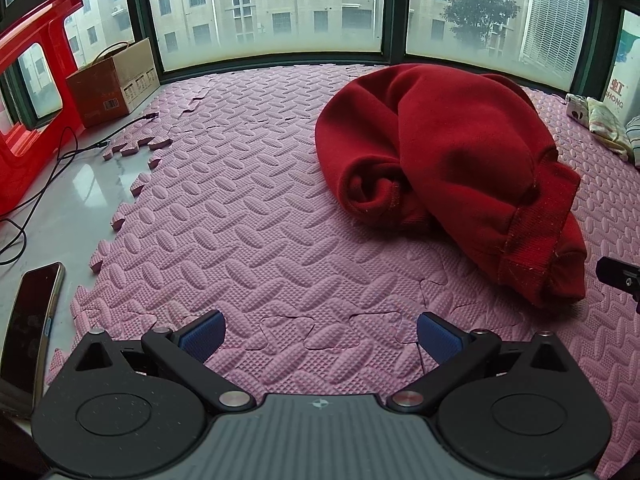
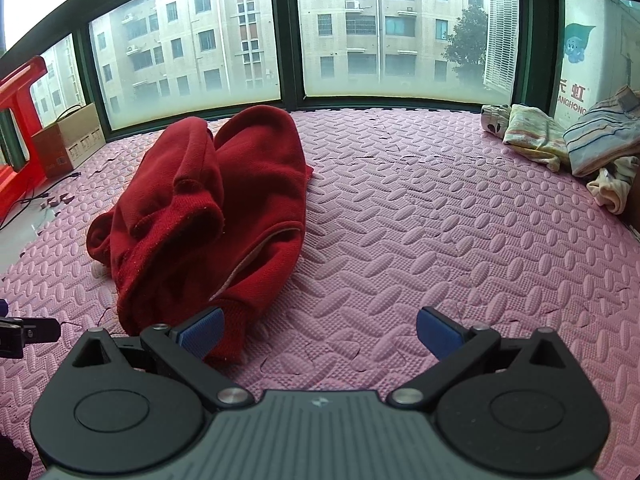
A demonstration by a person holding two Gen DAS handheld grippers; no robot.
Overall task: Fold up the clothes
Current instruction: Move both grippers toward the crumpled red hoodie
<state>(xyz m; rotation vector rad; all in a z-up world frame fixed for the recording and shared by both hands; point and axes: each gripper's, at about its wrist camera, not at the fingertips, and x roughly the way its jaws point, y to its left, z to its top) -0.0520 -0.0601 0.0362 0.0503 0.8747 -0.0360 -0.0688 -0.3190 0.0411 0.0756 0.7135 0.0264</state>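
Note:
A crumpled dark red sweater lies in a heap on the pink foam mat. In the left wrist view it is ahead and to the right of my left gripper, which is open and empty just above the mat. In the right wrist view the sweater is ahead and to the left. My right gripper is open and empty, and its left blue pad is close to the sweater's ribbed hem. Part of the other gripper shows at each view's edge.
A pile of light clothes lies at the far right by the window. A cardboard box, a red plastic frame and black cables are at the left. A phone lies on the white sill.

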